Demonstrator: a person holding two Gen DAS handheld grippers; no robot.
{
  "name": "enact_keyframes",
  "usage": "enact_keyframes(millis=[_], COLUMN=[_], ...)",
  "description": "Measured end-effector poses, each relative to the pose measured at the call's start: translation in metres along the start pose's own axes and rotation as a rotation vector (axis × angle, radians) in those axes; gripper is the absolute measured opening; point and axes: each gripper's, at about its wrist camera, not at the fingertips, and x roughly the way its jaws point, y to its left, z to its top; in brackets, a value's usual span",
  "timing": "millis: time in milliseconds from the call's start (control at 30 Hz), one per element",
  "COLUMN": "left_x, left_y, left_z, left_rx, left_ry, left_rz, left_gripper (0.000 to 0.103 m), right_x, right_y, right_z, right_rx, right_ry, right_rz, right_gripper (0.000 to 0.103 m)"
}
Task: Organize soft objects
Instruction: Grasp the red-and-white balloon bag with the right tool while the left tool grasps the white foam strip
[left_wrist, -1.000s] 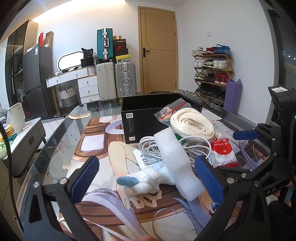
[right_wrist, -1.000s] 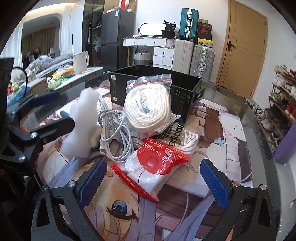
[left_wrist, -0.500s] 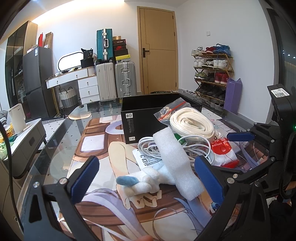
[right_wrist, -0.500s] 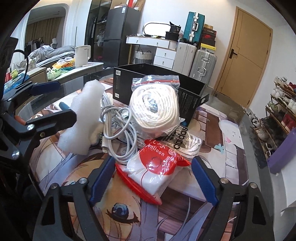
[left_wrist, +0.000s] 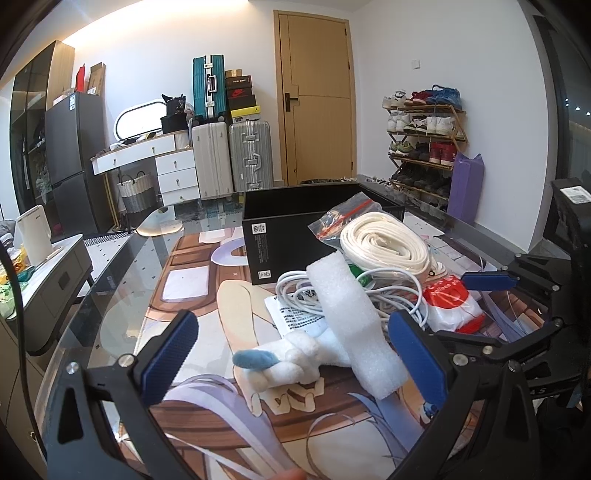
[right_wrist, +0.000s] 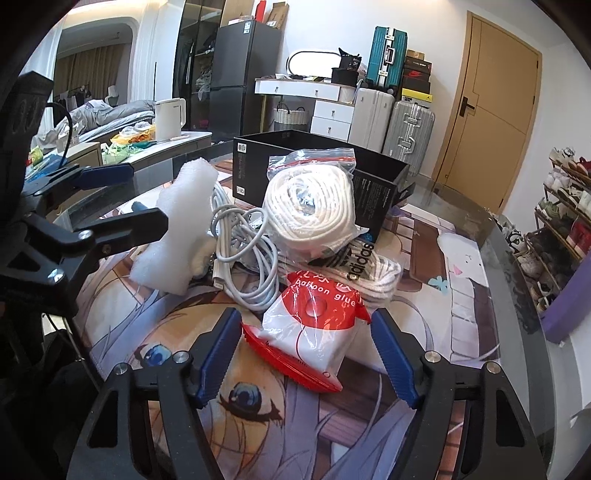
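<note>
A pile lies on the printed mat in front of an open black box (left_wrist: 295, 236) (right_wrist: 373, 177). It holds a white foam strip (left_wrist: 351, 325) (right_wrist: 177, 229), a white plush toy with a blue tip (left_wrist: 284, 362), a coiled white cable (right_wrist: 243, 258), a bagged roll of white rope (left_wrist: 384, 243) (right_wrist: 310, 206) and a red and white balloon glue bag (right_wrist: 314, 332) (left_wrist: 450, 302). My left gripper (left_wrist: 291, 358) is open around the plush toy and foam. My right gripper (right_wrist: 306, 354) is open with its fingers either side of the balloon glue bag.
An adidas bag with white cord (right_wrist: 365, 266) and a printed sheet (left_wrist: 299, 314) lie in the pile. The glass table edge (left_wrist: 110, 280) runs along the left. Suitcases (left_wrist: 229, 151), a dresser, a shoe rack (left_wrist: 424, 147) and a door stand behind.
My right gripper has moved forward onto the balloon glue bag and its fingers have narrowed around it. The left gripper has stayed still.
</note>
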Motion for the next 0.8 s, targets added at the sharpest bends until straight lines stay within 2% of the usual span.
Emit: enact_keyframes(millis=[200, 300, 633, 733, 800], left_x=[0.005, 0.003, 0.011, 0.011, 0.011], left_y=[0.004, 0.005, -0.015, -0.022, -0.025], left_z=[0.005, 0.009, 0.014, 0.015, 0.016], left_rx=[-0.015, -0.028, -0.015, -0.01, -0.003], left_ry=[0.037, 0.031, 0.054, 0.054, 0.051], left_rz=[-0.002, -0.018, -0.067, -0.095, -0.113], left_gripper=[0.103, 0.103, 0.103, 0.101, 0.093], right_x=[-0.01, -0.015, -0.03, -0.031, -0.031], right_y=[-0.002, -0.003, -0.012, -0.013, -0.013], right_z=[-0.005, -0.006, -0.004, -0.005, -0.005], right_rx=[0.025, 0.038, 0.074, 0.075, 0.075], right_ry=[-0.023, -0.045, -0.105, -0.109, -0.112], right_rz=[0.01, 0.014, 0.009, 0.011, 0.011], right_gripper=[0.073, 0.073, 0.073, 0.073, 0.073])
